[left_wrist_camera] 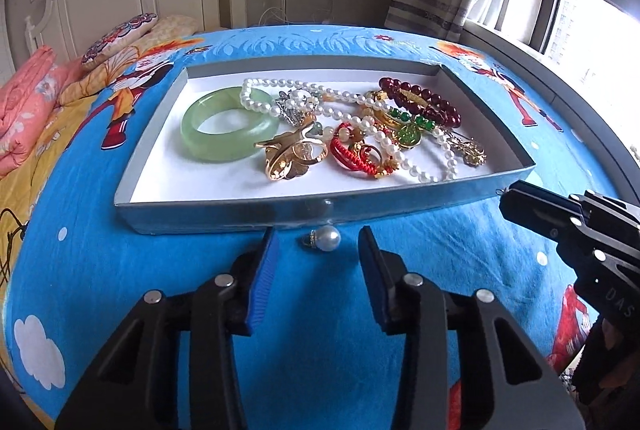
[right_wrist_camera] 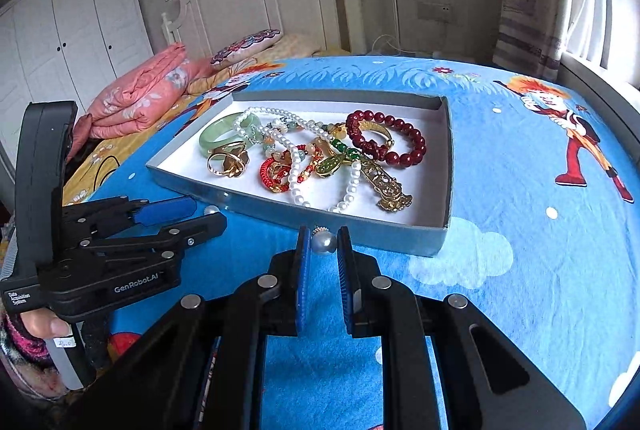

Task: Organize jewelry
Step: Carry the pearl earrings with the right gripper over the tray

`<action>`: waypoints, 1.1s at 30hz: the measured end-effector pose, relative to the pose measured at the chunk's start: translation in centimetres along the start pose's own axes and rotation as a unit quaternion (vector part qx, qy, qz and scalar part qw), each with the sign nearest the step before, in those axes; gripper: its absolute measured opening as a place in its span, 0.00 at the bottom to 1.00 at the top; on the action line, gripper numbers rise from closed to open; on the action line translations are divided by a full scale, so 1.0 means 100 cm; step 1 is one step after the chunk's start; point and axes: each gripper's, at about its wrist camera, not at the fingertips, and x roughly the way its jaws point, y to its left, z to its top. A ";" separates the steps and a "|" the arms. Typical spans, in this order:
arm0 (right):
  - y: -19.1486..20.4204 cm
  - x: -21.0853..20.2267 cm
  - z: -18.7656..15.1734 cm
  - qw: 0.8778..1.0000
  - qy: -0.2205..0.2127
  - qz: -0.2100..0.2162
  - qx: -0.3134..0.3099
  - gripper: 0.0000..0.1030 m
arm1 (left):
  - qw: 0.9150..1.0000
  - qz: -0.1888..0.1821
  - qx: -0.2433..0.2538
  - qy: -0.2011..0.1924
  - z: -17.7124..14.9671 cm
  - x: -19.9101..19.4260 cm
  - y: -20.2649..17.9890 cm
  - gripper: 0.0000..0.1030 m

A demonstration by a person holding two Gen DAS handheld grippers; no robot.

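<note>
I've got R gripper (right_wrist_camera: pixel 323 244) pinching one pearl earring (right_wrist_camera: pixel 324 241), L gripper (left_wrist_camera: pixel 318 250) spread around the other (left_wrist_camera: pixel 326 237), to drop both into tray (left_wrist_camera: pixel 224 216).

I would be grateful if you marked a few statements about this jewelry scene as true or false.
1. The green bangle lies inside the tray. True.
2. The left gripper is shut on a pearl. False: its fingers stand wide open, and the loose pearl lies on the bedsheet just ahead, between them.
3. The dark red bead bracelet lies on the bedsheet outside the tray. False: it is in the tray, at the end nearer the window.
4. The right gripper has its fingers closed in on either side of a second pearl. True.
</note>
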 end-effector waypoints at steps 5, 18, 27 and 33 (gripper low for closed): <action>-0.002 0.000 -0.003 1.000 0.001 0.007 0.004 0.14 | 0.999 0.026 0.016 -0.010 -0.002 0.001 -0.007 0.25; -0.006 0.001 -0.007 1.000 0.005 0.015 0.012 0.15 | 0.999 -0.005 0.025 -0.035 -0.014 -0.011 -0.009 0.18; -0.003 -0.010 -0.005 1.000 -0.014 0.019 0.005 0.14 | 0.997 -0.017 0.019 -0.075 -0.008 -0.040 -0.010 0.18; 0.003 -0.016 0.004 0.999 -0.030 0.018 -0.010 0.14 | 0.996 -0.027 0.023 -0.086 0.005 -0.047 -0.012 0.18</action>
